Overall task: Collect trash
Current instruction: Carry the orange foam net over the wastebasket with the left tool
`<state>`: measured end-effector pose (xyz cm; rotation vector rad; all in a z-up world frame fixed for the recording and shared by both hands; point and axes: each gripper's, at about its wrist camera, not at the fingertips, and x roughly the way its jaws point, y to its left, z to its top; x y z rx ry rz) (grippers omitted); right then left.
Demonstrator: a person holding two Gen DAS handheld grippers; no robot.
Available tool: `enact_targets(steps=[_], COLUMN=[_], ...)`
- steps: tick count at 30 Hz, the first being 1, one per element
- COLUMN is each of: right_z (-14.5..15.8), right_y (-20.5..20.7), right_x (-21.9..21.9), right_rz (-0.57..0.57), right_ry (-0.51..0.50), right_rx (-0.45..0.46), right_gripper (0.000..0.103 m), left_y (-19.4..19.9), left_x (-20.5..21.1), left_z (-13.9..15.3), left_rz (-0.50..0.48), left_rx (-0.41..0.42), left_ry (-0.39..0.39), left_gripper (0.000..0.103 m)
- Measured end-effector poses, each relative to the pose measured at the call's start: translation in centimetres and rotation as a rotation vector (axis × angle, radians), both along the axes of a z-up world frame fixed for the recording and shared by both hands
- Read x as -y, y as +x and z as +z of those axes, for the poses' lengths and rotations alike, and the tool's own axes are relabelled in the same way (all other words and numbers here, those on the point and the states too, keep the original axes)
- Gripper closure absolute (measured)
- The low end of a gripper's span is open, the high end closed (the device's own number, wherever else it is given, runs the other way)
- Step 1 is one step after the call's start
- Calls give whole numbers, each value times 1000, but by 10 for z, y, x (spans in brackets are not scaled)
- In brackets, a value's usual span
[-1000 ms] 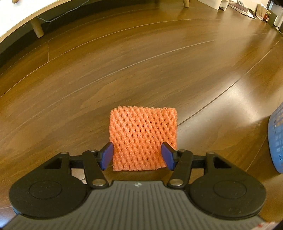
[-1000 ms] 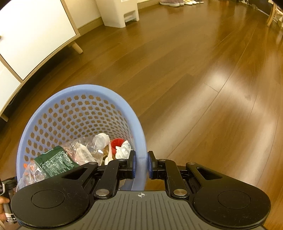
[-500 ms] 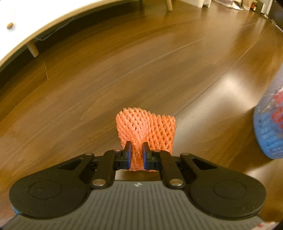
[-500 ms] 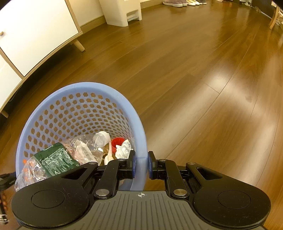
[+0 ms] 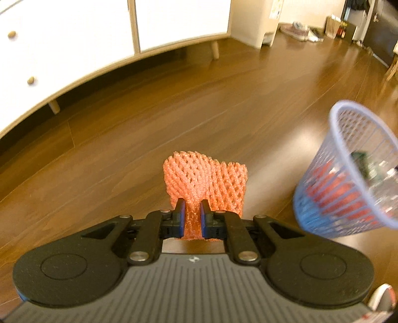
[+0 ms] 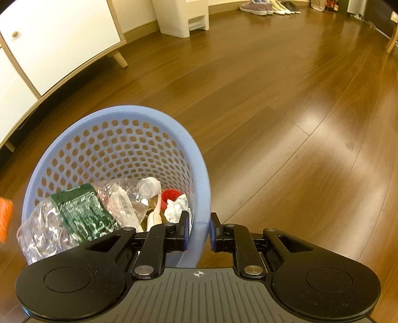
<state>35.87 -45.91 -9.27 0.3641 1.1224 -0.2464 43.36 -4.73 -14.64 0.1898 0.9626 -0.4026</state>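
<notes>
An orange foam net sleeve is pinched at its near end by my left gripper, which is shut on it and holds it above the wooden floor. To its right a blue perforated basket appears blurred and tilted. In the right wrist view my right gripper is shut on the near rim of that basket. Inside lie a crushed clear plastic bottle with a green label, a red cap and crumpled white paper. An orange sliver of the net sleeve shows at the left edge.
A white cabinet on wooden legs runs along the left wall. A white bin stands at the far wall, with shoes lined up beyond it. A chair leg shows at the right edge. Wooden floor stretches ahead.
My left gripper closed on the orange net sleeve and lifted it off the floor, turning toward the basket. The right gripper kept its hold on the basket rim and raised it slightly.
</notes>
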Motion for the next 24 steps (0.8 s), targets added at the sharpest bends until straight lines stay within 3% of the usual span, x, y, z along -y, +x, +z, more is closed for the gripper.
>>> enact_targets(steps=[9,24], right_z=[2,-3], right_y=[-14,-8], right_x=[-8,1], right_rz=[61,97], right_ry=[33,27], right_rx=[4,19], right_gripper=[88,87], left_y=[-37,-57], left_x=[56,118], left_z=[55,71], left_rz=[-42,-128], left_rx=[41,29], left_ry=[-101,-126], left_gripper=[94,94])
